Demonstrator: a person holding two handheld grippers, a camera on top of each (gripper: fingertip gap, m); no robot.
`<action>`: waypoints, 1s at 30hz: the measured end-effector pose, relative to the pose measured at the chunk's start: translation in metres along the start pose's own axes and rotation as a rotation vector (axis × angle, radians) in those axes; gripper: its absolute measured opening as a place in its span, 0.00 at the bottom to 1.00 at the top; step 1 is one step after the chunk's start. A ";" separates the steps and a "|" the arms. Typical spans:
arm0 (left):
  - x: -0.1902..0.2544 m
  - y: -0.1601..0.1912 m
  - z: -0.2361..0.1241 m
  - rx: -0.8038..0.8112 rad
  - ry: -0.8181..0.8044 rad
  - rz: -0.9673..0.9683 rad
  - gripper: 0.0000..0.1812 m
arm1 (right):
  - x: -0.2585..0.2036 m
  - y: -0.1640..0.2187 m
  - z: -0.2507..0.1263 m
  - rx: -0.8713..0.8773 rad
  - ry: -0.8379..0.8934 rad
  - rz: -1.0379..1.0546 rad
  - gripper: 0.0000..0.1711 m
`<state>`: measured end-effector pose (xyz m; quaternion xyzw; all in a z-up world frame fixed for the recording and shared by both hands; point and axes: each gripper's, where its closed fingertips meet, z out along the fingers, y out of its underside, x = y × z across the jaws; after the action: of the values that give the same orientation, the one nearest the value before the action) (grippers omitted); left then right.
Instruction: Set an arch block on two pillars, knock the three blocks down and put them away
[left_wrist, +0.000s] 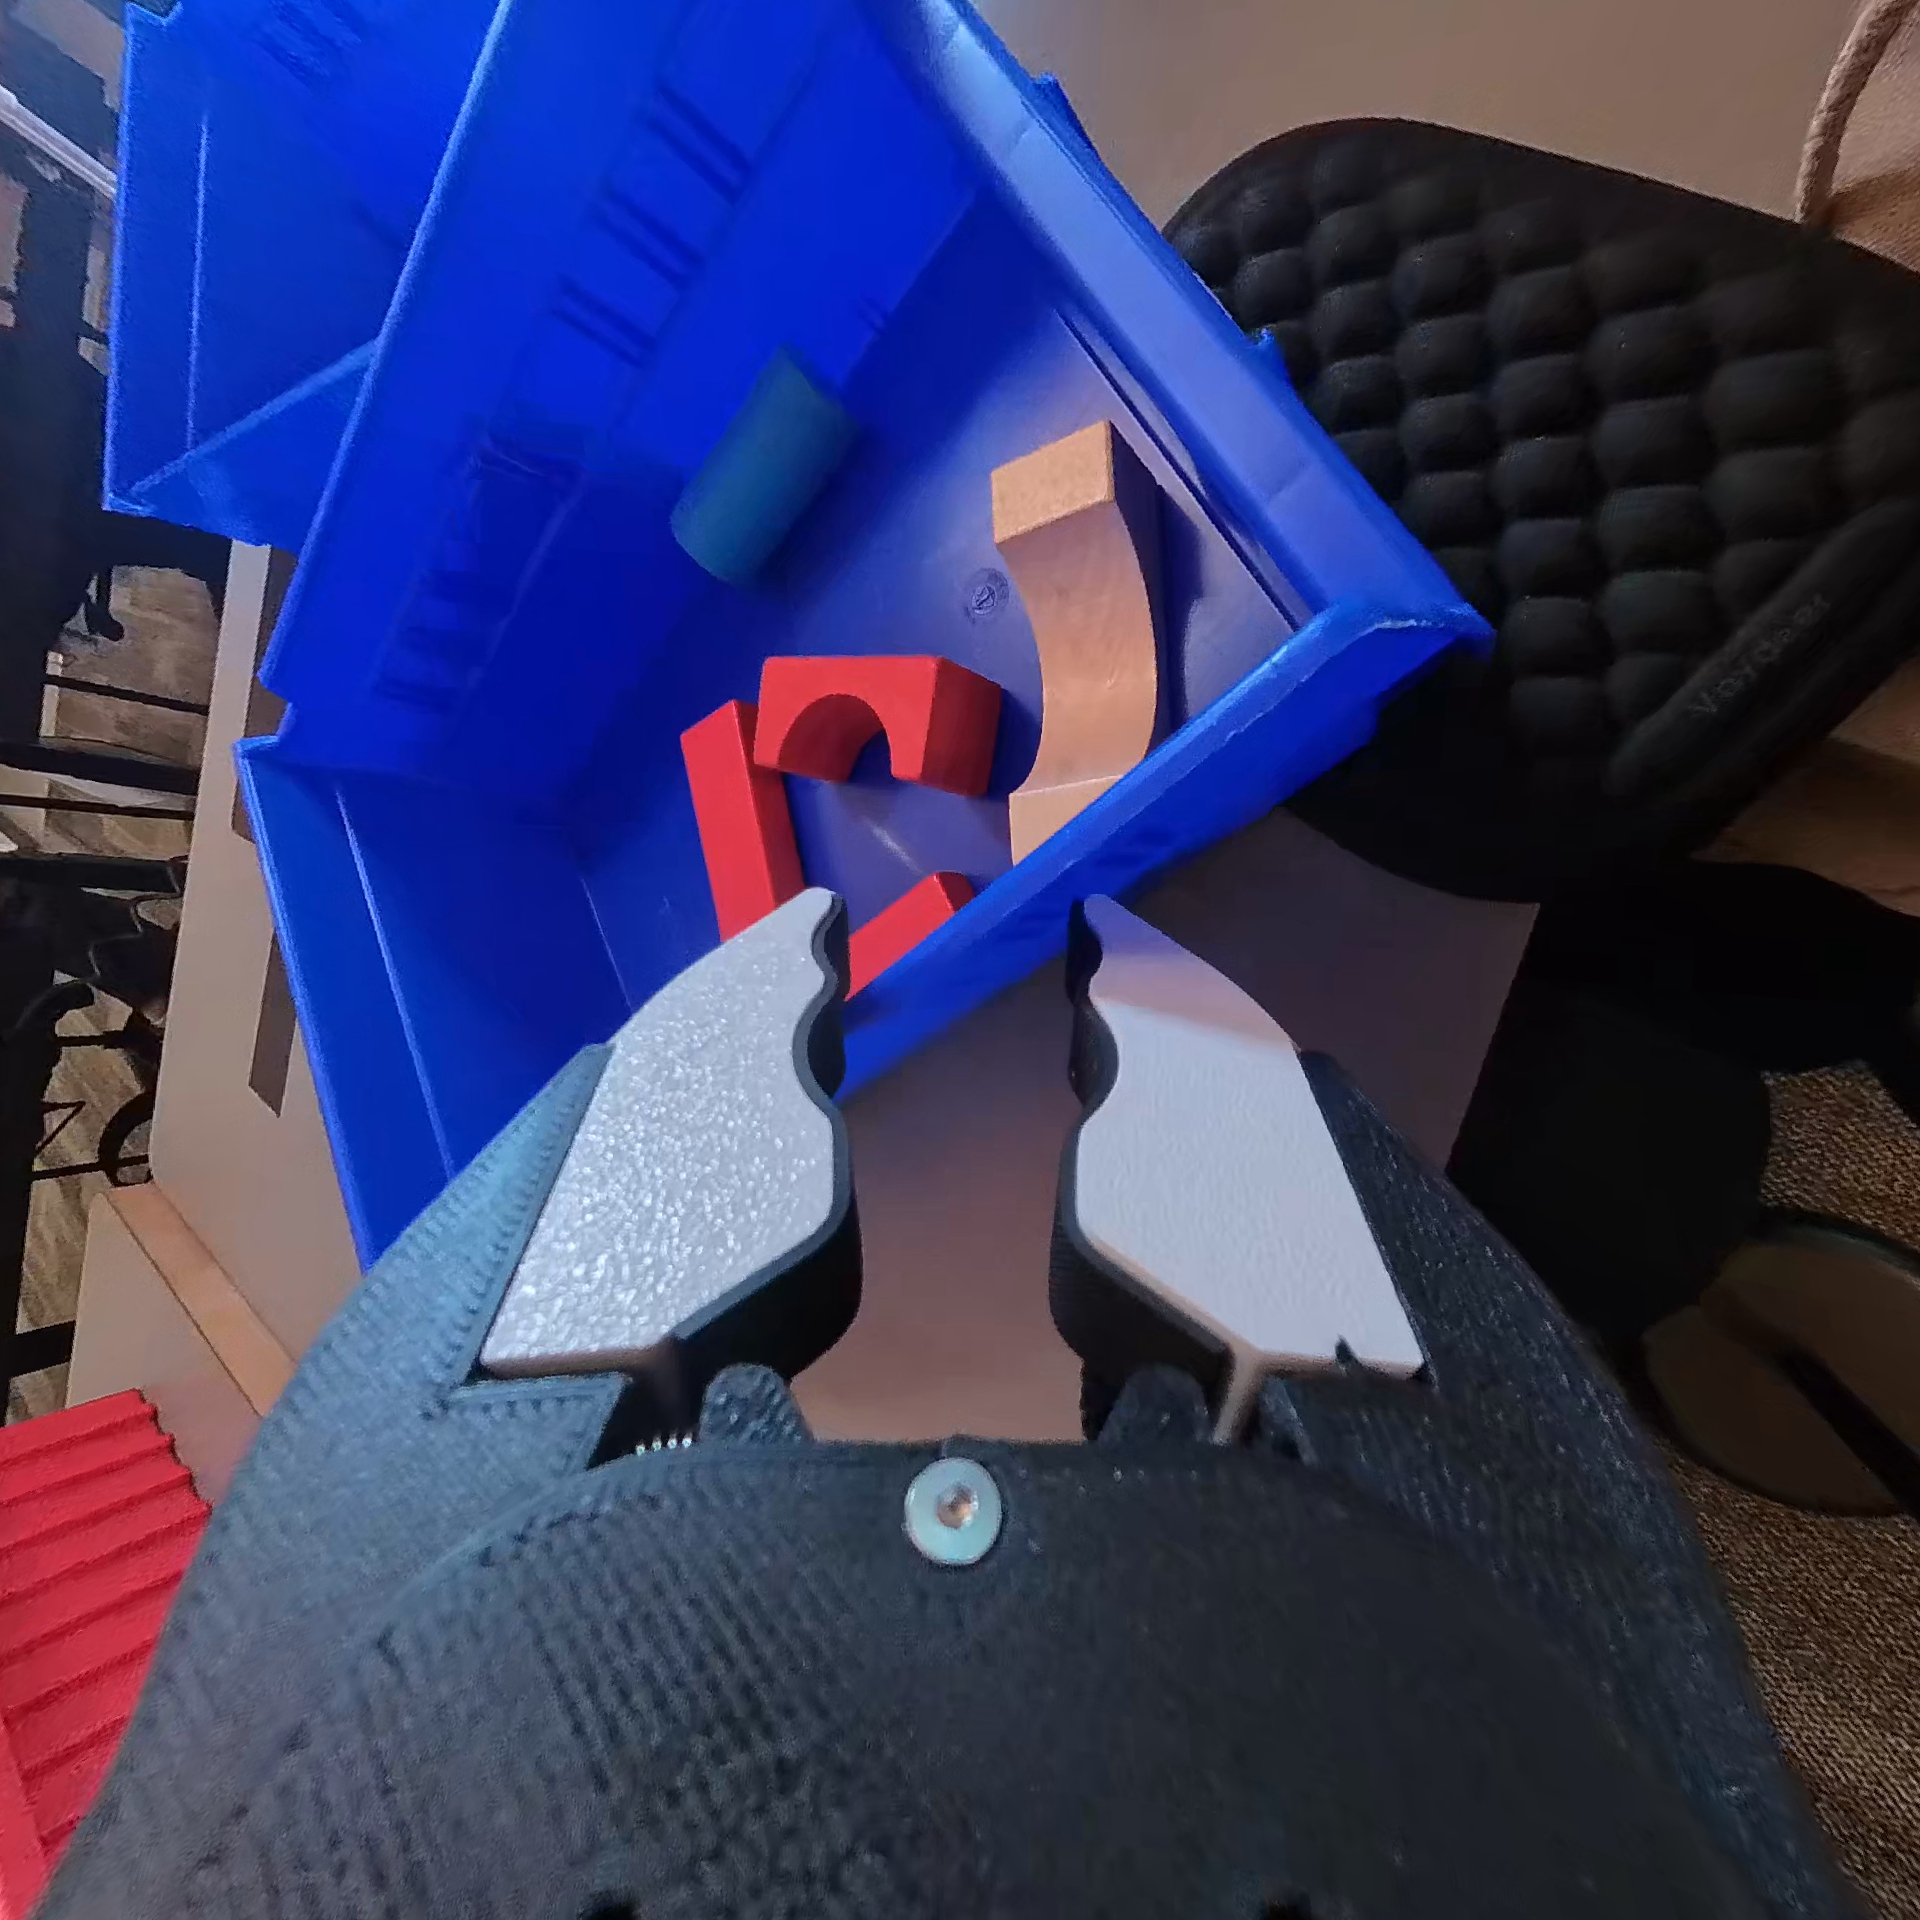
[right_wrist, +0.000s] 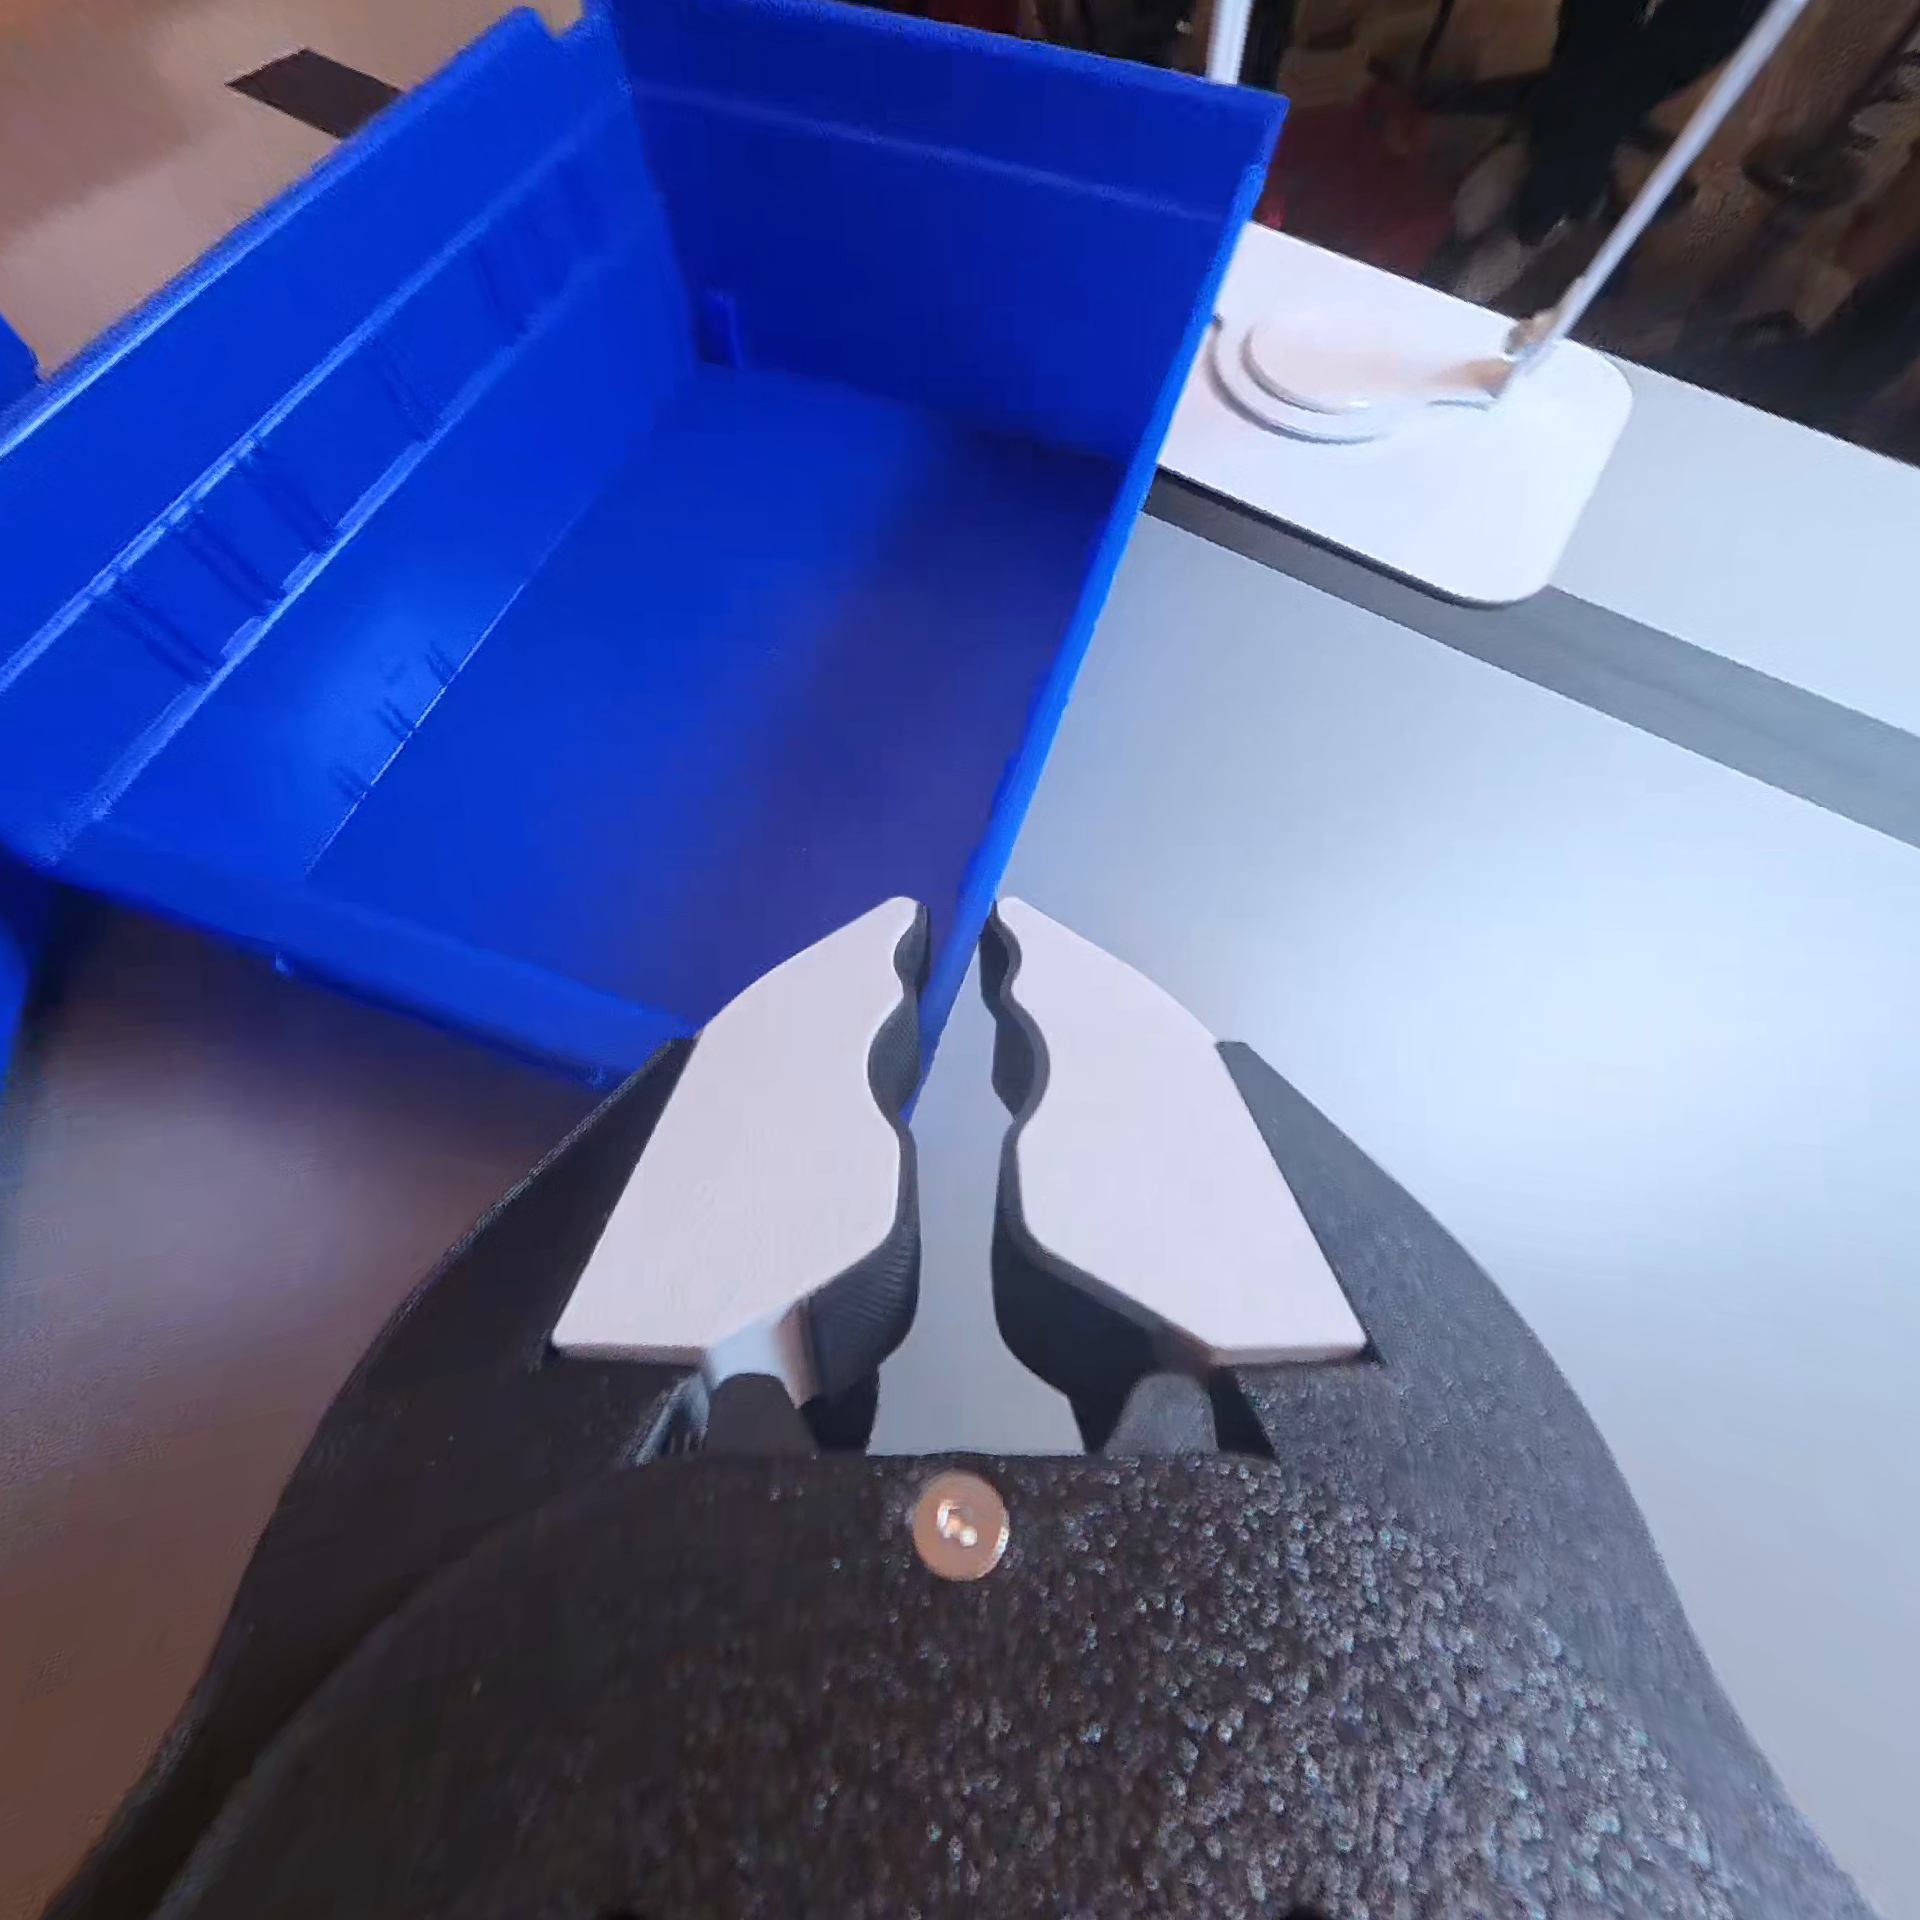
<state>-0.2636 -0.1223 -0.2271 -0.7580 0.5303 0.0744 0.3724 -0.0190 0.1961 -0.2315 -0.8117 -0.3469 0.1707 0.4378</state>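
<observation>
We have the right gripper clamped on the thin side wall of an empty blue plastic bin, the wall edge running straight up between its grey fingers. The left gripper hangs spread apart and holds nothing, its tips hovering at the front lip of a second blue plastic bin that sits tilted in the left wrist view.

Inside that tilted bin lie the blocks: a red wooden arch block on its side, a red rectangular pillar block leaning against it, another red piece partly hidden behind the left fingertip, a natural-wood curved arch block against the far wall, and a teal cylinder block higher up. A black quilted seat cushion sits beyond the bin.

We judge this to be either the very start or the very end, since no blocks stand on the table; we cannot tell which. If we are starting, the next move calls for reaching the free gripper over the lip and pinching one pillar across its narrow faces, while the bin is kept steady.
</observation>
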 end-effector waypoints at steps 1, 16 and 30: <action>0.000 0.001 0.000 0.003 0.001 -0.001 0.22 | 0.009 0.004 -0.006 -0.003 0.010 0.014 0.05; -0.063 0.034 0.039 -0.029 -0.102 0.007 0.19 | 0.163 0.118 -0.171 0.151 0.384 0.307 0.02; -0.145 0.069 -0.015 0.627 -0.177 -1.109 0.35 | 0.174 0.124 -0.176 0.227 0.499 0.289 0.09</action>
<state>-0.3889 -0.0345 -0.1765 -0.7658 0.0236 -0.2255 0.6018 0.2565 0.1698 -0.2314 -0.8154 -0.0886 0.0645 0.5685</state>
